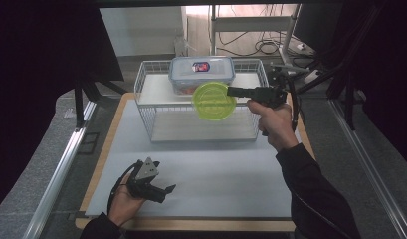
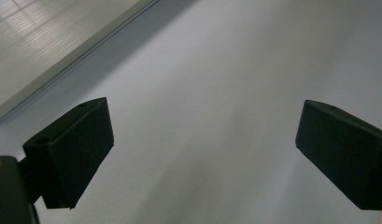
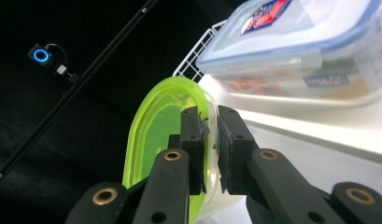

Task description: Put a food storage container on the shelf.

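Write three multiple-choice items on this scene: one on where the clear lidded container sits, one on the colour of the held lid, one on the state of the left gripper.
1. Where is the clear container?
A. on the wire rack's top shelf
B. on the white mat
C. in the left gripper

2. What colour is the round lid in the right gripper?
A. red
B. lime green
C. blue

3. What state is the left gripper in?
A. shut on the lid
B. shut on nothing
C. open, holding nothing

Key: 1 A, it rests on the upper shelf; 2 B, both views show bright green; 3 C, its jaws stand wide apart over bare mat.
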`<state>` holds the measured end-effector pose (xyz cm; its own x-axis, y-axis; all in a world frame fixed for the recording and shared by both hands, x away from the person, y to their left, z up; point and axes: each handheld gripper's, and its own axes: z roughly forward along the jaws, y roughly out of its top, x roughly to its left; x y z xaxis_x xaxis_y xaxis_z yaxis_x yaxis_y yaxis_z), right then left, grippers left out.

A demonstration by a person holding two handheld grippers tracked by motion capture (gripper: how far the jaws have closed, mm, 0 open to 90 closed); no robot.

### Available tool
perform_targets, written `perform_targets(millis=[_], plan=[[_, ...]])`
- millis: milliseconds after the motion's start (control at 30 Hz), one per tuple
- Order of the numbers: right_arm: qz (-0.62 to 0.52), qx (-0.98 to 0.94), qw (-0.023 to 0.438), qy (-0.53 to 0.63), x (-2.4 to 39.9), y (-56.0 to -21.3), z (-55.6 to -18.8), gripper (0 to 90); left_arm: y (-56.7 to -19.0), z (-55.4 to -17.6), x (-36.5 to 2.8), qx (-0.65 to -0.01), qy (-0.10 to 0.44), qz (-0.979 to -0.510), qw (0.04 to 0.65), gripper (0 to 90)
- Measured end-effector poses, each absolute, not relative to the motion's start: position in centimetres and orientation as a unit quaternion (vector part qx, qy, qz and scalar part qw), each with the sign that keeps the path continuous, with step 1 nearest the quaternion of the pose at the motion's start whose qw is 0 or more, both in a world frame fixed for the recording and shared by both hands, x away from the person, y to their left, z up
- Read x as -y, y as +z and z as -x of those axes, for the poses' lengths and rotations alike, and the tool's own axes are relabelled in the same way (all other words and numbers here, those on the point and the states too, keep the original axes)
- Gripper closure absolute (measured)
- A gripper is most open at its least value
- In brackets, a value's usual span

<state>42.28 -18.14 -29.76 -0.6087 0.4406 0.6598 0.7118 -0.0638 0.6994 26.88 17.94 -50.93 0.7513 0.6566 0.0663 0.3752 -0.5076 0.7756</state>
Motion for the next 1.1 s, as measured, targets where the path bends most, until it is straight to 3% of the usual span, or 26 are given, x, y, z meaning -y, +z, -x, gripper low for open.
perform_targets(millis=[500,1100], plan=[[0.433,0.662,0.108,-0.602,17.0,-26.9,-44.2,82.1,-50.9,-26.9,-18.0,-0.304,0.177,-0.850,0.393,4.0],[0.467,0.643,0.065,-0.603,15.2,-24.4,-47.6,82.1,-50.9,-26.8,-18.0,-0.302,0.174,-0.850,0.395,4.1]])
